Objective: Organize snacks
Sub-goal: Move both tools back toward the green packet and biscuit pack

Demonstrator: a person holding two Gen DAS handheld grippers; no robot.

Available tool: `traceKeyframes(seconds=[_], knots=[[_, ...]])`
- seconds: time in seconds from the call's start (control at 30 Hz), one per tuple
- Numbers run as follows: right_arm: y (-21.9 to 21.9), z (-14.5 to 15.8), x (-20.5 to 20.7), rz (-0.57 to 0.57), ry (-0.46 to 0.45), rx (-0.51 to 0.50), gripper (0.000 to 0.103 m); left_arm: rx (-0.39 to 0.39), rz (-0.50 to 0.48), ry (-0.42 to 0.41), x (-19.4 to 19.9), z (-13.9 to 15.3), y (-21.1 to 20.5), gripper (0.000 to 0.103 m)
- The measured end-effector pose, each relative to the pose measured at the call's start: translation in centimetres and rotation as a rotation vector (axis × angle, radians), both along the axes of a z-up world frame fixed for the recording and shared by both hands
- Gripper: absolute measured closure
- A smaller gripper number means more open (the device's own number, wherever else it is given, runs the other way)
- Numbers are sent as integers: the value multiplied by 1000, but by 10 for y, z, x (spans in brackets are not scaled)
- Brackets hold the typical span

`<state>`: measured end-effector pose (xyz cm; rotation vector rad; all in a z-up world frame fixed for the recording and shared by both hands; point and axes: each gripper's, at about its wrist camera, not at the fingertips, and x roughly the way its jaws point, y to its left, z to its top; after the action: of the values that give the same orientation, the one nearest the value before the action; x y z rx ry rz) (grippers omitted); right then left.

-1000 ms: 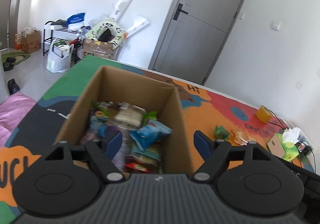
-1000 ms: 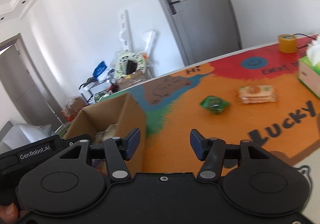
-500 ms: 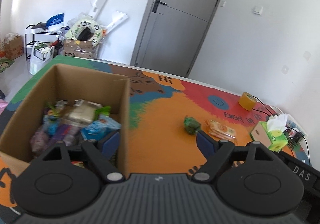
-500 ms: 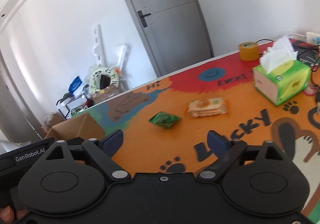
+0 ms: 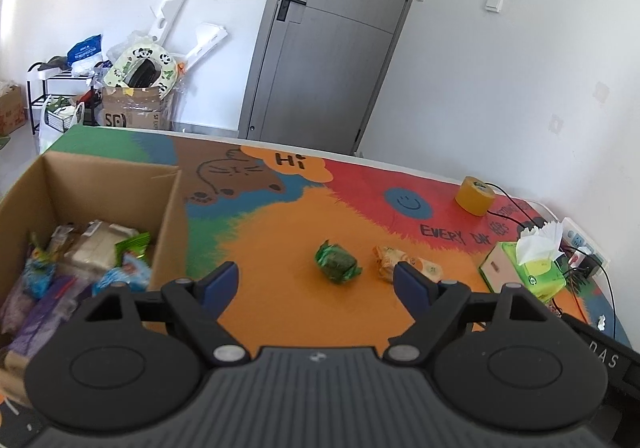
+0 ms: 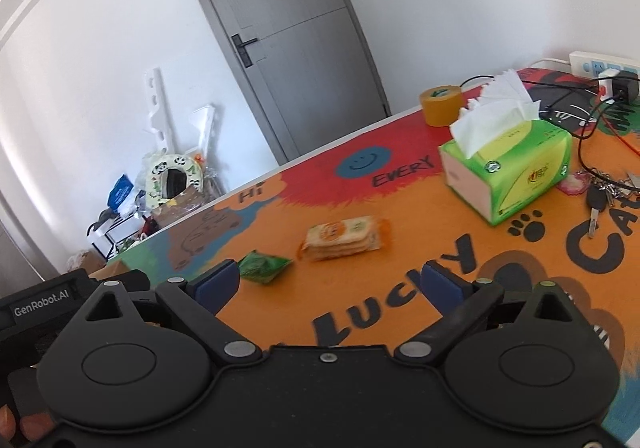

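The cardboard box is sitting at the left side of the colorful mat, and it is already holding many snack bags, so it looks like the place where the snacks are going. Two snacks are still lying out on the orange part of the mat: a green packet and, just beside it, an orange cracker pack.

The left gripper is standing wide and holding nothing, and it is pointing toward the green packet. The right gripper has just been opening; it is very wide now with nothing between its fingers, and it is facing the cracker pack. Each one is probably getting ready to grab a snack.

Nothing is blocking the way to them. A green tissue box, a roll of tape, keys and cables are sitting farther off to the right.
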<state>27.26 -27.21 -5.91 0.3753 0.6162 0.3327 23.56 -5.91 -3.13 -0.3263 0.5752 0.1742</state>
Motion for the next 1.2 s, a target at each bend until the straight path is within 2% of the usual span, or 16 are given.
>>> traceKeyframes(seconds=[0.7,0.93,1.13,1.2], knots=[[18,-16,84,-7,113,-47,6,-64,32,105,84,-31,7,20],[21,-26,103,-16,133,-59,0,-73,26,142,104,-46,3,22],[22,-36,118,-24,167,-57,0,-66,23,172,122,-62,-3,25],[24,-40,121,-35,180,-64,0,-67,32,183,127,-69,-5,29]])
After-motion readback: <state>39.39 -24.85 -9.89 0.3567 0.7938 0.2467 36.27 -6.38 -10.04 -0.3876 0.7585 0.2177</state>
